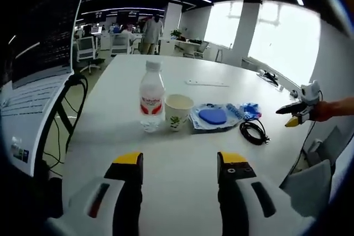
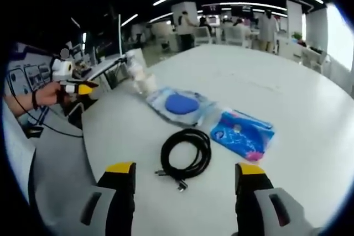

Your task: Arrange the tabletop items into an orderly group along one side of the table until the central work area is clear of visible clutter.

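Near the table (image 2: 310, 98) edge, both hand-held grippers (image 1: 180, 164) (image 2: 184, 174) hover spread over bare tabletop.

— Can we read anything on the clear plastic water bottle with the red-and-white label (image 1: 151, 99)?

— We see lettering on that label, but it is too small for us to make out.

— And the white paper cup with a green leaf print (image 1: 178, 111), or the blue printed plastic packet (image 2: 243, 134)?

— We find markings on both, though no legible word or number.
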{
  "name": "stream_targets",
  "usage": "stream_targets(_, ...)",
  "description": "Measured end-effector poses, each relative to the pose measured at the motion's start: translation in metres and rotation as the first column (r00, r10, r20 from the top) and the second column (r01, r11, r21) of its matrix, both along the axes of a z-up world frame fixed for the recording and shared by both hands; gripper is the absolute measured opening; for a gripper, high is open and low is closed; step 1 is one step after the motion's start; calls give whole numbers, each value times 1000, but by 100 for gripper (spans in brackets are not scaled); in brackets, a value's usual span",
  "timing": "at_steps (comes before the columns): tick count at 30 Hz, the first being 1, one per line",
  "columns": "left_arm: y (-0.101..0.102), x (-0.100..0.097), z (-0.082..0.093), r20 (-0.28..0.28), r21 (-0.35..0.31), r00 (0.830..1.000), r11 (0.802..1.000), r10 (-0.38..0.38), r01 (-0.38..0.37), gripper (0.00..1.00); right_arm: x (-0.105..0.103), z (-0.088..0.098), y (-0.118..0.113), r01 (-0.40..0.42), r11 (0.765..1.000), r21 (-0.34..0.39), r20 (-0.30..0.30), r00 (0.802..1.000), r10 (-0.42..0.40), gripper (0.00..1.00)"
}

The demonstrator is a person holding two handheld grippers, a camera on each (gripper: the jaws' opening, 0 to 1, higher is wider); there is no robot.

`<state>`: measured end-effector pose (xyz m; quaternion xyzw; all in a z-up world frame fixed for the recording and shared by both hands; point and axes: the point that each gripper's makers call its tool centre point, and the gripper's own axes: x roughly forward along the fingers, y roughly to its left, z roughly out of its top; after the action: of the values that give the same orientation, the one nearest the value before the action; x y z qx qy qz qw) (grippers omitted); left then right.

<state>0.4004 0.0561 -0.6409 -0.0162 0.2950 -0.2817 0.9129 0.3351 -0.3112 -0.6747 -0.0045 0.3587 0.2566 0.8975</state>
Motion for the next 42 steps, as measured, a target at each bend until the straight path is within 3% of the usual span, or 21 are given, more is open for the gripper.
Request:
stream_targets(20, 3, -6, 2, 12, 8, 1000, 1000, -28, 28, 56, -5, 3, 9, -6, 1000, 7, 7, 1000, 6, 78)
stream_targets(42, -13, -13, 1, -2, 1, 998, 998, -64, 64, 57, -17, 0, 0, 44, 999, 30, 4, 999, -44, 78)
